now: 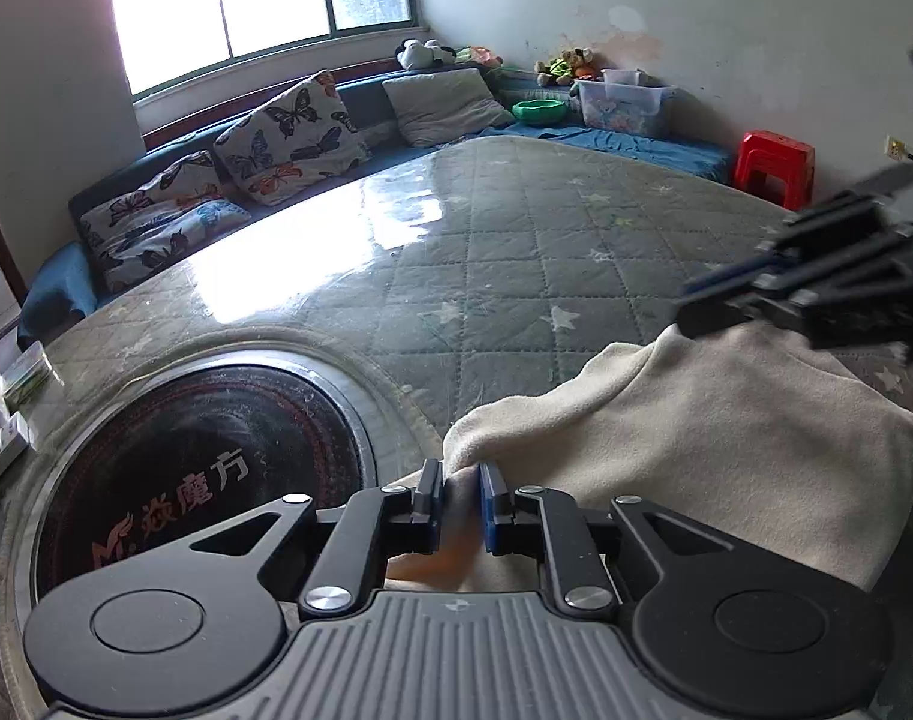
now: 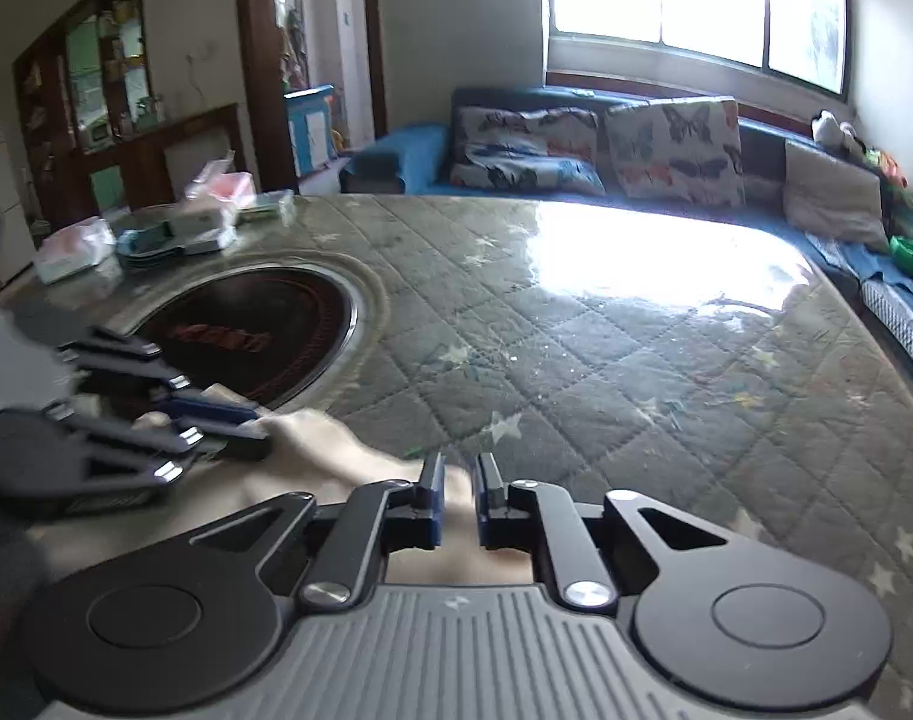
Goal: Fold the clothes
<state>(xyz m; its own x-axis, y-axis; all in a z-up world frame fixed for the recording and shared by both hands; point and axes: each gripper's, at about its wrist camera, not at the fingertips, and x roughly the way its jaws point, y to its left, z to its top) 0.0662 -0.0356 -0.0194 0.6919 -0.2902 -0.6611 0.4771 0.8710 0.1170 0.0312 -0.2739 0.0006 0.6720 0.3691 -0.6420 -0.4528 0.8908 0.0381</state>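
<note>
- Left gripper (image 1: 461,483): jaws nearly closed, pinching the cream garment (image 1: 696,438) edge.
- Right gripper (image 2: 457,480): jaws narrow, gripping its fabric.
- Garment is bunched on the table (image 1: 486,252); fold stage indeterminate.

Ahead of the right hand-held gripper (image 2: 457,498) the quilted table (image 2: 606,360) lies open. Forward-left sit the round hotplate (image 2: 246,336) and, beyond it, boxes (image 2: 174,228); the left hand-held gripper (image 2: 258,432) crowds its left.

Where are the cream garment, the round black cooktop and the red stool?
cream garment (image 1: 726,432), left wrist view, on the broad top face of the fabric.
round black cooktop (image 1: 216,456), left wrist view, on the dark glass near its middle.
red stool (image 1: 774,159), left wrist view, on its seat.
</note>
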